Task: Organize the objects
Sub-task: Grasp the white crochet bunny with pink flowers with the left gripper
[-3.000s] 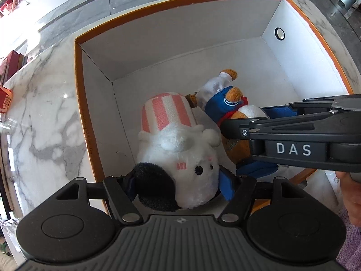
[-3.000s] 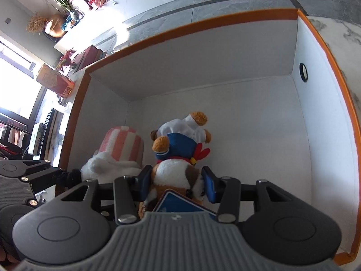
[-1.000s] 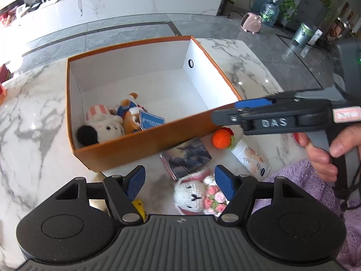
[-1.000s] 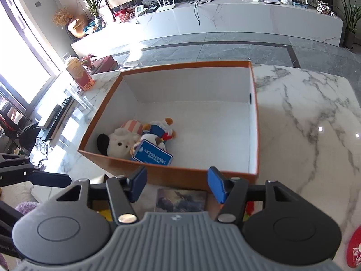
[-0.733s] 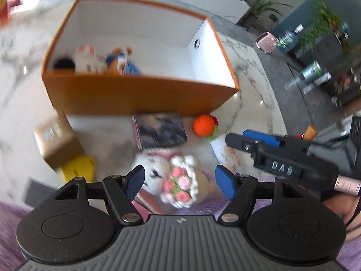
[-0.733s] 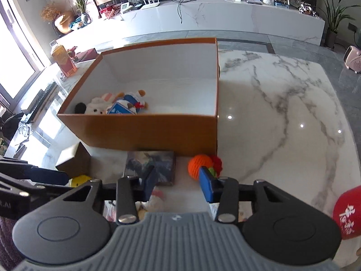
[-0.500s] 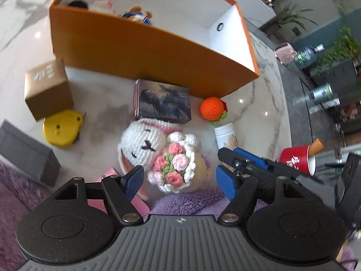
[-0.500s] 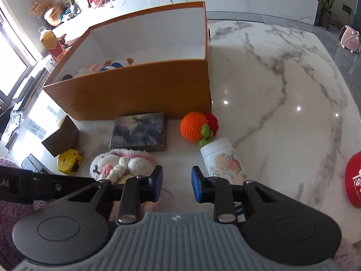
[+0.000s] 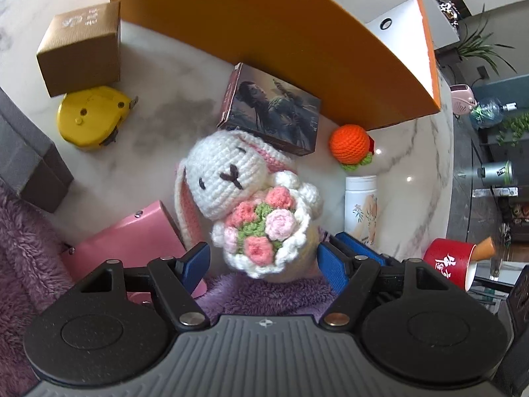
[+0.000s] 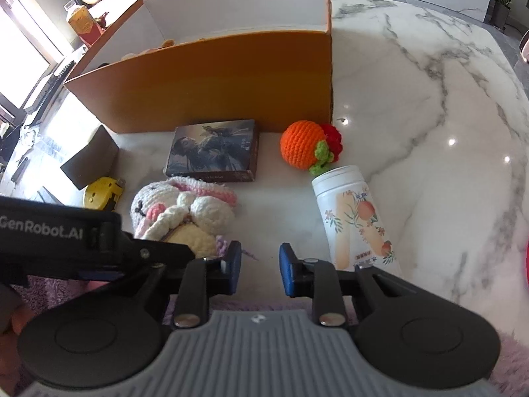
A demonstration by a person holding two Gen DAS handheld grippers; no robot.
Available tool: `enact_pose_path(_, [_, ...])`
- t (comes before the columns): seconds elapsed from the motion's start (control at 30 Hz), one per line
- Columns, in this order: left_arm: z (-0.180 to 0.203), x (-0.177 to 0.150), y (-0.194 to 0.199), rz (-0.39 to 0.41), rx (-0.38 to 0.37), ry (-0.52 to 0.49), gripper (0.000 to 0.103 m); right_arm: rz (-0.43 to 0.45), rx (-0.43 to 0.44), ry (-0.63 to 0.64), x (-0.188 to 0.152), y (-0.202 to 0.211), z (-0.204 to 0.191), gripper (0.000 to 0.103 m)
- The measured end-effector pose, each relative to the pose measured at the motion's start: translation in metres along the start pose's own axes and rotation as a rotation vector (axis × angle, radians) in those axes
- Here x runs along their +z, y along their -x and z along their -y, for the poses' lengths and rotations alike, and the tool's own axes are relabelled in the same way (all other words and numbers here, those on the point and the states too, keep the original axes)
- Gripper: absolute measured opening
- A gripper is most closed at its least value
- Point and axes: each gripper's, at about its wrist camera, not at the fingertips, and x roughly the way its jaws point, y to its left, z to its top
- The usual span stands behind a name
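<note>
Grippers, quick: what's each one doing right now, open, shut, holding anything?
Left gripper: open, pads either side of the crochet bunny, not pressing it.
Right gripper: jaws closing, nothing between them.

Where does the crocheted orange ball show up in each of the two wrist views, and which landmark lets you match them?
Left wrist view: the crocheted orange ball sits right of centre, below the box's corner.
Right wrist view: the same ball sits just above centre, right of the picture box.
Shared landmark: the orange storage box, whose near corner stands just behind the ball.
</note>
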Motion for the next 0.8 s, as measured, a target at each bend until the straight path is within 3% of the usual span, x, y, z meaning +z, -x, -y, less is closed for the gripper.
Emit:
enact_pose_path(0.2, [0.005,0.0,-0.008,0.009,0.02,-0.003,0.083,-0.011,-0.004,0.017,0.0,-0.002,-0.003,0.026])
enact_pose_path(0.3, [0.006,0.0,-0.007,0.016,0.009,-0.028,0.076,-0.006,-0.011,0.016,-0.001,-0.001,-0.003,0.027])
enact_pose_path(0.33, [0.005,0.002,-0.008,0.008,-0.009,-0.024,0.066,-0.002,-0.011,0.014,0.0,0.0,-0.002,0.027])
enact_pose_path(0.57, [0.002,0.005,-0.007,-0.015,-0.031,-0.045,0.057,0.035,-0.058,-0.011,-0.001,0.012,0.004,0.034])
enact_pose_path(0.8, [0.011,0.0,0.006,-0.031,0.045,-0.208,0.055,0.065,-0.043,-0.017,0.004,0.025,0.009,0.038])
